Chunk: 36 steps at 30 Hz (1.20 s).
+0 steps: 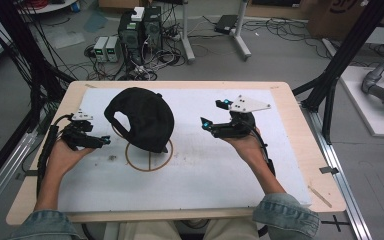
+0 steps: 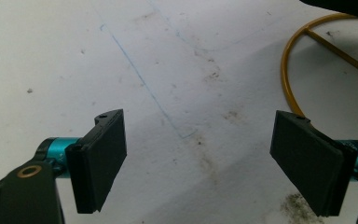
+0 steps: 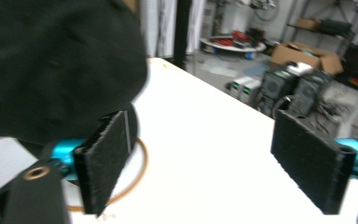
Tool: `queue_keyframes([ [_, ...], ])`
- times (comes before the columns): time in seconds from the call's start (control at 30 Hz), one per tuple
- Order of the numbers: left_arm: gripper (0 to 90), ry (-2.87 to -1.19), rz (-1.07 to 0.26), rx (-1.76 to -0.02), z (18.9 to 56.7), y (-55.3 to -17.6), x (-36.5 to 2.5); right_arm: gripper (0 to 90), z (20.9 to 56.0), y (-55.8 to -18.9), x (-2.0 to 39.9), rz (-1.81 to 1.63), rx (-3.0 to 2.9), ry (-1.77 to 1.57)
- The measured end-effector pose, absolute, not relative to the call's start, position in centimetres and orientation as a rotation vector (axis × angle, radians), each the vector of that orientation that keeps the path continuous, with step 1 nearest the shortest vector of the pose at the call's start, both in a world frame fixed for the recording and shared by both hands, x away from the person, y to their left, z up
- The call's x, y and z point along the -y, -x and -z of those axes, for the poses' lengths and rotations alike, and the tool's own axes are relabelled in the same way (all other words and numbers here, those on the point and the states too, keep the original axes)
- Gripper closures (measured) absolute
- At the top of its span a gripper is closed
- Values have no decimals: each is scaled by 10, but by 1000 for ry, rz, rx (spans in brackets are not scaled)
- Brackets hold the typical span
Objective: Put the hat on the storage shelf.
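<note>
**Closing in on the cap from both sides**

We judge the step in hand to be a two-sided approach to the black fabric baseball cap [image 1: 140, 119], which lies on the white table mat [image 1: 205, 165], partly over the brown ring with a cross-line drawn on the mat [image 1: 148, 159]. To do it well, we would bring each gripper in low and level and take the cap by its edges, not by the soft crown, which would likely buckle under a pinch. The brim looks the firmer hold.

Our left gripper [image 1: 104, 142] sits just left of the cap, cradled in an upturned left hand [image 1: 66, 156] close to the mat, pointing right toward the ring; its jaws stand wide apart with nothing between them. Our right gripper [image 1: 215, 116] is held on the right hand [image 1: 245, 145], near the cap's right side and aimed left at it, jaws likewise spread and empty. Both forearms reach in from the near edge, in blue denim sleeves [image 1: 285, 215].
</note>
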<state>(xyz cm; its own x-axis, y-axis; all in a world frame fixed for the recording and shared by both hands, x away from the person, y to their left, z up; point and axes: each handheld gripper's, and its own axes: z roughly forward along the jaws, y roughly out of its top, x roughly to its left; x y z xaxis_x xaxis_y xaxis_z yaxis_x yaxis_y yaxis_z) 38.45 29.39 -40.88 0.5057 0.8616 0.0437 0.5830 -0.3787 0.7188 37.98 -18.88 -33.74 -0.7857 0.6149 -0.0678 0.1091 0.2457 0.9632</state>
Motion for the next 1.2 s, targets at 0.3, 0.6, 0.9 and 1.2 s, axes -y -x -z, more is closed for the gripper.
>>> queue_keyframes([
  [0.3,187,-2117,-557,-1147,408,-385,-284,121,366,-389,245,-1446,-1993,-878],
  [0.6,184,-2143,-575,-1129,410,-386,-276,120,393,-395,305,-1296,-1918,-1126],
  [0.9,185,-2136,-599,-1123,406,-382,-275,120,405,-401,318,-1266,-1894,-1230],
  [1.2,185,-2133,-598,-1120,406,-382,-273,120,406,-401,321,-1269,-1892,-1256],
])
